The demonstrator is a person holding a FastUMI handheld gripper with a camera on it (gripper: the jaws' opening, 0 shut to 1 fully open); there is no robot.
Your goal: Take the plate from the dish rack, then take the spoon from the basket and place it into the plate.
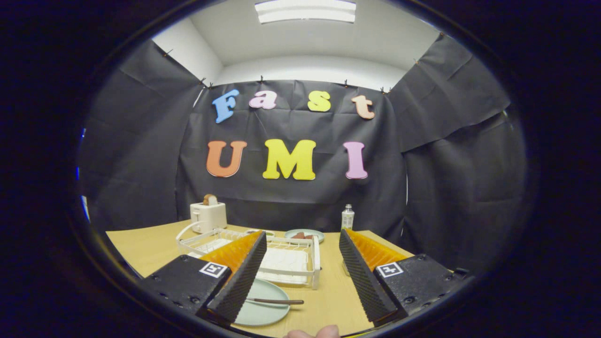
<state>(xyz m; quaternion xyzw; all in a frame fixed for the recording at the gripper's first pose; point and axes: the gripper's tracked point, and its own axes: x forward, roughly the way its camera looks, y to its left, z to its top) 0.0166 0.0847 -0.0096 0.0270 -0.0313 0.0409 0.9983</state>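
Note:
A pale green plate (263, 305) lies on the wooden table (328, 291), partly hidden behind my left finger. A spoon (274, 301) with a dark handle rests across the plate, handle pointing right. My gripper (303, 244) is open, fingers spread wide, with nothing between them. It hangs above the table with the plate below its left finger. The white wire dish rack (286, 260) stands just beyond the plate, between and behind the fingers.
A white toaster (208, 216) with toast in it stands at the back left. A second green plate (304, 234) with food and a small clear bottle (347, 218) sit behind the rack. A fingertip (312, 333) of a person shows near the table's front edge.

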